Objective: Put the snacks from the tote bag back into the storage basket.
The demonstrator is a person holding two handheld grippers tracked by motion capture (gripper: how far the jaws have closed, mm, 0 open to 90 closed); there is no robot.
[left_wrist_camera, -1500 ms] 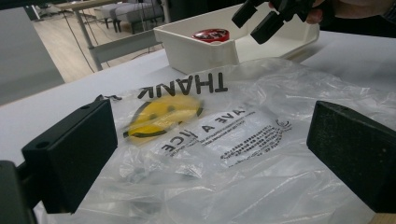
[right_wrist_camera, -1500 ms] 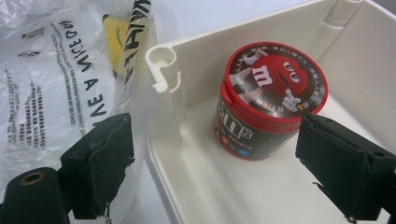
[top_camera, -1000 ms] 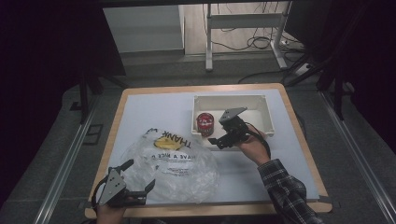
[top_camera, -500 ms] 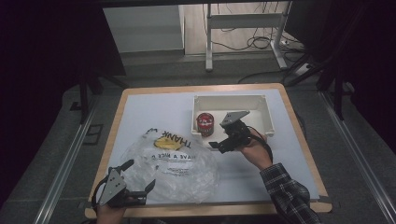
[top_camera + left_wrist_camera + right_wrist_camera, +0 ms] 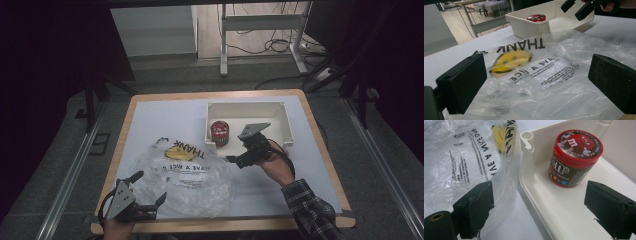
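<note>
The red candy tub (image 5: 575, 158) stands upright in the near-left corner of the white tray (image 5: 280, 107), centre frame in the high view, not yet gripped. The right gripper (image 5: 239, 159) hovers just short of the tray; its jaws have just been opening, nothing between them. The left gripper (image 5: 149, 192), jaws apart, waits at the plastic bag's (image 5: 187, 172) lower-left edge; judged: pickup and bagging remain.
</note>
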